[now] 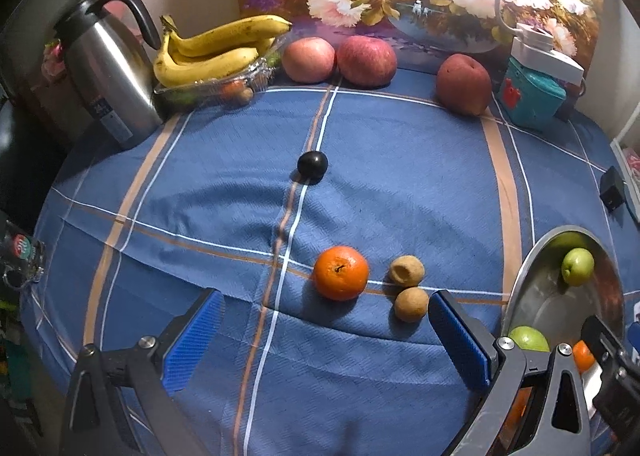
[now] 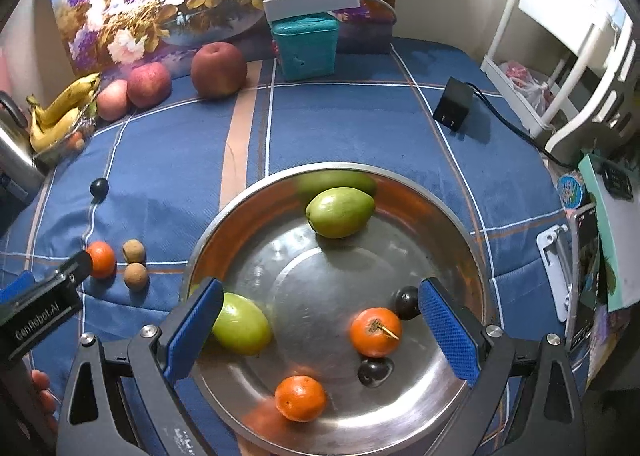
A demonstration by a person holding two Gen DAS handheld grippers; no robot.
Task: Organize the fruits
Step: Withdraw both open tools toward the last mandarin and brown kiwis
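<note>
An orange tangerine [image 1: 340,273] and two small brown fruits [image 1: 407,270] [image 1: 411,304] lie on the blue cloth just ahead of my open left gripper [image 1: 324,332], which holds nothing. A dark plum [image 1: 312,167] sits farther out at mid-table. My right gripper [image 2: 320,330] hovers open over the steel bowl [image 2: 464,208]. The bowl holds two green fruits [image 2: 340,212] [image 2: 242,323], two tangerines [image 2: 375,331] [image 2: 300,398] and two dark plums [image 2: 405,302] [image 2: 374,373]. The left gripper [image 2: 86,258] shows at the left edge of the right wrist view.
Along the back stand a steel kettle [image 1: 108,72], bananas [image 1: 216,48] on a clear tray, three red apples [image 1: 366,60], a teal box [image 1: 532,96] with a lamp, and a flower painting. A black adapter [image 2: 454,104] with cord lies at right, near a white shelf [image 2: 560,56].
</note>
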